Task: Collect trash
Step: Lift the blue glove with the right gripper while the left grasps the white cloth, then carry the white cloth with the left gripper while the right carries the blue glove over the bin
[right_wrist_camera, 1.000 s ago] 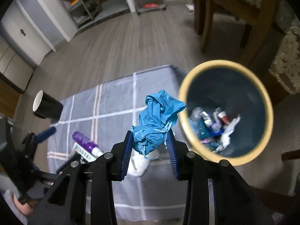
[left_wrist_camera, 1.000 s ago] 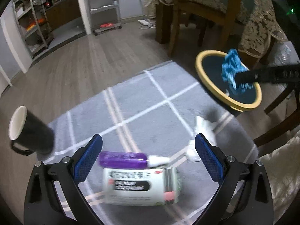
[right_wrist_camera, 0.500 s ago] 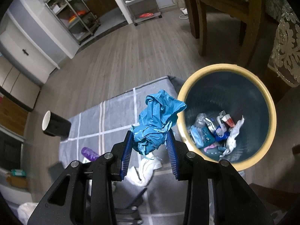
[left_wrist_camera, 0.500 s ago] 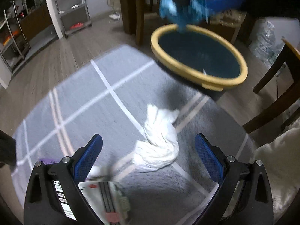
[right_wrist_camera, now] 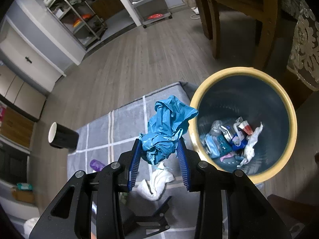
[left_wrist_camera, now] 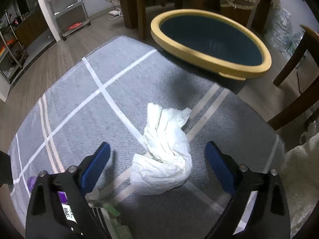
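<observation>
The right tongs [right_wrist_camera: 159, 157] are clamped on a crumpled blue wrapper [right_wrist_camera: 166, 132], held up just beside the yellow rim of the trash bin [right_wrist_camera: 292, 107], probably so that a short move to the right puts it over the opening before it is let go. The bin already holds a heap of packets and a white wad at its bottom, so part of the collecting looks done. The left tongs [left_wrist_camera: 158, 166] are spread wide apart and empty, low over a crumpled white tissue [left_wrist_camera: 165, 159] that sits between the two blue pads, a stance that suits closing on it next. The tissue lies on a grey rug [left_wrist_camera: 83, 107] crossed by white stripes, near the bin. Close behind the left tongs lie a purple bottle [right_wrist_camera: 96, 164] and a labelled packet [left_wrist_camera: 68, 214], partly hidden. A black mug [right_wrist_camera: 61, 135] lies on its side at the rug's far edge. The rug sits on a grey wood-plank floor [right_wrist_camera: 127, 59]; wooden chair legs [right_wrist_camera: 265, 27] and a lace-edged cloth stand behind the bin, and metal shelving [right_wrist_camera: 79, 20] lines the far wall.
</observation>
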### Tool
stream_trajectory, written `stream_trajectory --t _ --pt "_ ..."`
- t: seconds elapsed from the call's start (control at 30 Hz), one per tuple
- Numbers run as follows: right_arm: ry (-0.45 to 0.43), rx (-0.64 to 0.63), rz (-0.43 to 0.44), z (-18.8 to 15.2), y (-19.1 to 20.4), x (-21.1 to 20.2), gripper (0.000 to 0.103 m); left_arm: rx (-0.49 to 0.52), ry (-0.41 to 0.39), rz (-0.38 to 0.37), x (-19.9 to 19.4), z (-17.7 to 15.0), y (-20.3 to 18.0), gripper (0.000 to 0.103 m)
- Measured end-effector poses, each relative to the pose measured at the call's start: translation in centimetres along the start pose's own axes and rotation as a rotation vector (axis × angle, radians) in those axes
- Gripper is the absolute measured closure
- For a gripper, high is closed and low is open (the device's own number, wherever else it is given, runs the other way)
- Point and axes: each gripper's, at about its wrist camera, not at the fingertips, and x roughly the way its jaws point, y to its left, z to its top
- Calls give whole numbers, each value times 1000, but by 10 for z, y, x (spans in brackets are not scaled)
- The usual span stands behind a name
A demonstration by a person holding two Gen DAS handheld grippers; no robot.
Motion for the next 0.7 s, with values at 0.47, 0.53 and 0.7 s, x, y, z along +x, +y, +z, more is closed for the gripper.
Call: stream_trajectory --t 0.47,0.53,0.7 --pt "-1 15 -19 1 -6 2 65 -28 -33 -48 -10 1 16 81" --pt "-1 20 -21 1 -8 2 65 -24 -49 -37 -15 2 16 84" --pt "-37 28 -46 9 -20 -6 65 -32 -114 -30 -35 14 19 85"
